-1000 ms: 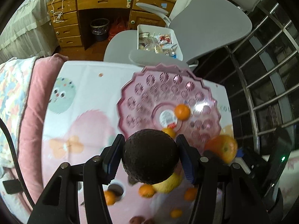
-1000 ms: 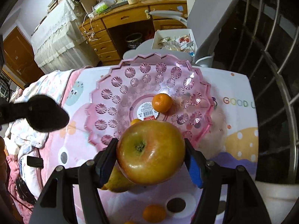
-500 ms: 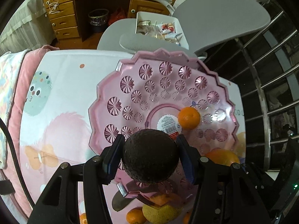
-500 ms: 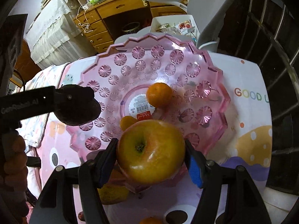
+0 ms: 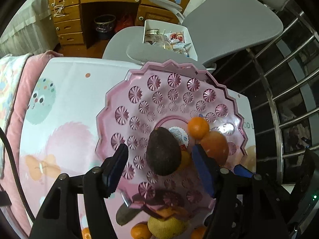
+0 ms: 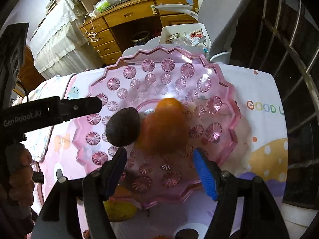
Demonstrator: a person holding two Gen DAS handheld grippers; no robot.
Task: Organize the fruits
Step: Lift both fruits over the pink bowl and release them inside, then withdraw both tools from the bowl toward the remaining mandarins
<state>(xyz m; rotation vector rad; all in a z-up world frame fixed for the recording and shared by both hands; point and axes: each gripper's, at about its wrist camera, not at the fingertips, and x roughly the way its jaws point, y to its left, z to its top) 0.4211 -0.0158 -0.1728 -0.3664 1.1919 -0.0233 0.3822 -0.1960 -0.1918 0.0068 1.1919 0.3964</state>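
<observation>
A pink cut-glass bowl (image 5: pixel 175 91) (image 6: pixel 201 187) stands on the patterned tablecloth. My left gripper (image 5: pixel 159 165) is open above it; a dark avocado (image 5: pixel 163 151) (image 6: pixel 123 127) sits free between its fingers, in the bowl. My right gripper (image 6: pixel 159 171) is open; a blurred yellow-red apple (image 6: pixel 165 131) (image 5: pixel 215 147) lies beyond its fingers in the bowl. A small orange (image 5: pixel 198 127) rests near the bowl's centre. The left gripper's arm (image 6: pixel 49 111) shows in the right wrist view.
Loose fruit lies on the cloth at the bowl's near edge: a yellow pear (image 5: pixel 167 227) (image 6: pixel 119 209) and small oranges (image 5: pixel 140 231). A grey chair (image 5: pixel 229 25) holding a white tray (image 5: pixel 167 35) stands beyond the table. Metal railing (image 5: pixel 279 99) is at right.
Both grippers have opened. The avocado has left the left gripper and the apple has left the right gripper; both now lie in the bowl.
</observation>
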